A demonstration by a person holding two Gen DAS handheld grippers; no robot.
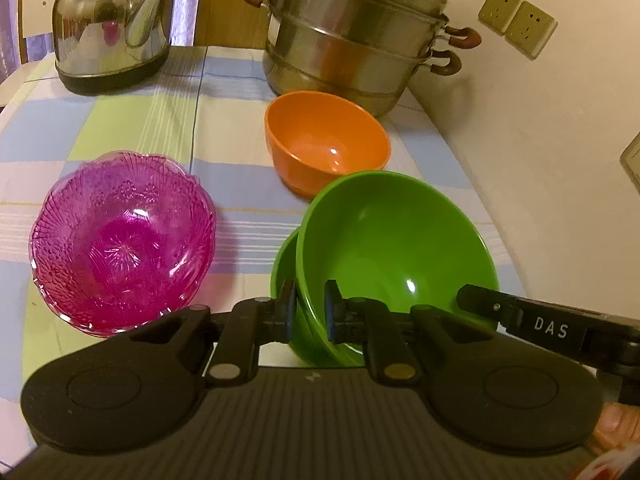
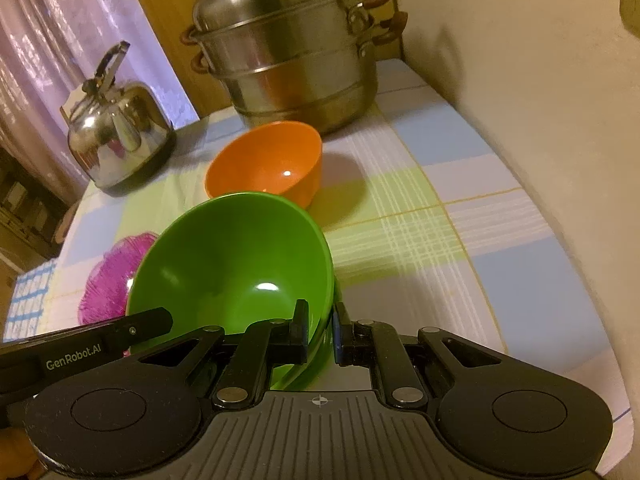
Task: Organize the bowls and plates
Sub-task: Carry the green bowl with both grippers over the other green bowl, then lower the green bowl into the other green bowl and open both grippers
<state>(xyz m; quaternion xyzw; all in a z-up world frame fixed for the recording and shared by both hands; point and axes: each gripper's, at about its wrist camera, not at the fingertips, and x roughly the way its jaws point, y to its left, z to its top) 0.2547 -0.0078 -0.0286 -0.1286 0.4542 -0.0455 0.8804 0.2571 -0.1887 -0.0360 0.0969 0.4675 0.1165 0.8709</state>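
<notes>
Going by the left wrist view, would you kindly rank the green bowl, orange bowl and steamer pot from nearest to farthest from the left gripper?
1. green bowl: rim between the left gripper fingers.
2. orange bowl: just beyond, on the cloth.
3. steamer pot: at the back, by the wall.

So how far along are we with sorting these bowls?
Done: the pink glass bowls look nested. In hand: both tools, left and right, grip the rim of a tilted green bowl sitting in a second green bowl. Left: settling it flat, and the orange bowl stands alone.
</notes>
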